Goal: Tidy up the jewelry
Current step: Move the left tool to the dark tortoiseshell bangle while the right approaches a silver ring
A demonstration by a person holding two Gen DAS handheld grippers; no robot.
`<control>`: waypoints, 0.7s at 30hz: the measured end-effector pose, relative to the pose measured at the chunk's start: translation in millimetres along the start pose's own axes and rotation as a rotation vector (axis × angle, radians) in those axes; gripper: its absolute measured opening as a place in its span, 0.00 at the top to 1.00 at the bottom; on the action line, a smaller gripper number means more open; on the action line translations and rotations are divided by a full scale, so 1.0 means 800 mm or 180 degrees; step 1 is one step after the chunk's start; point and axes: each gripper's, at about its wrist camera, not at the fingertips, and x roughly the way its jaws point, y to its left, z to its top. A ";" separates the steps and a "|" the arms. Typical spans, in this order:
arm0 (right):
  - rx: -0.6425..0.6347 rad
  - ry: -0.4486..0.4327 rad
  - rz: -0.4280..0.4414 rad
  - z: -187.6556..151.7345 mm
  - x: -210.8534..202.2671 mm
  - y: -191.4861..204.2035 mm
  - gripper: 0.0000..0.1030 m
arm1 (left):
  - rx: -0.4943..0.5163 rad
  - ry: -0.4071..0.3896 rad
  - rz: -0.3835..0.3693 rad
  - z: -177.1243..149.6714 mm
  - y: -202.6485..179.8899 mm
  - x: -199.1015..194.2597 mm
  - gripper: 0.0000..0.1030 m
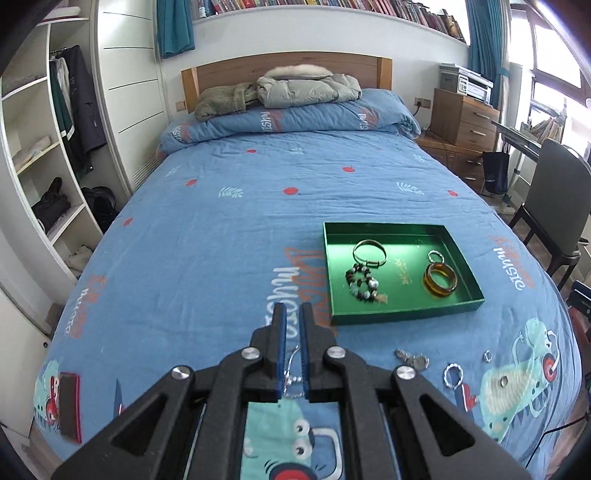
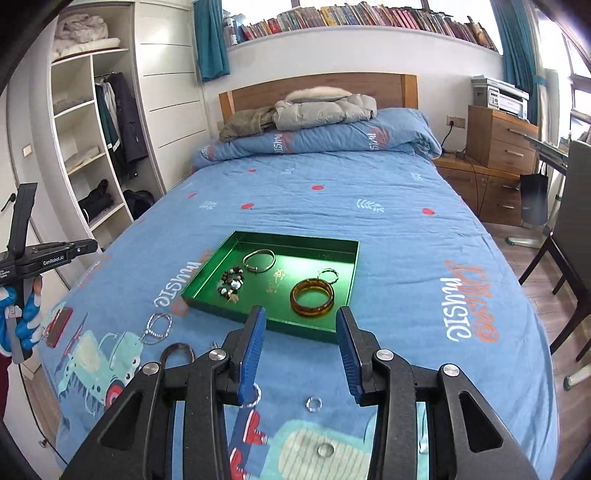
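Bedroom, blue printed bedspread (image 1: 229, 236) carries all. Green tray (image 2: 207, 280) near foot end, long axis across bed; we count in it amber bangle (image 2: 312, 298), silver bangle (image 2: 259, 260), bead bracelet (image 2: 231, 284), small ring (image 2: 328, 275). Loose rings (image 2: 313, 403) and chain bracelet (image 2: 159, 326) lie nearer foot edge, some hidden by arms. Left gripper (image 1: 293, 332): fingers pressed near-together; thin chain (image 1: 291, 373) seen betw. them, grip unclear. Right gripper (image 2: 301, 332): fingers spread, nothing betw.

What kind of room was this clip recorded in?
A bedroom in a home, most likely. A bed with a wooden headboard fills the view, an open wardrobe holds hanging clothes, and a long shelf of books runs above.
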 end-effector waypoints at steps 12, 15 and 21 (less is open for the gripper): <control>0.0116 -0.0052 -0.0120 -0.092 -0.108 -0.002 0.67 | -0.0160 -0.0039 0.0066 -0.110 0.051 -0.099 0.93; 0.0168 -0.0090 -0.0122 -0.104 -0.123 -0.003 0.67 | -0.0179 -0.0074 0.0053 -0.128 0.050 -0.114 0.93; 0.0210 -0.0124 -0.0153 -0.122 -0.140 -0.006 0.67 | -0.0207 -0.0114 0.0011 -0.149 0.046 -0.127 0.93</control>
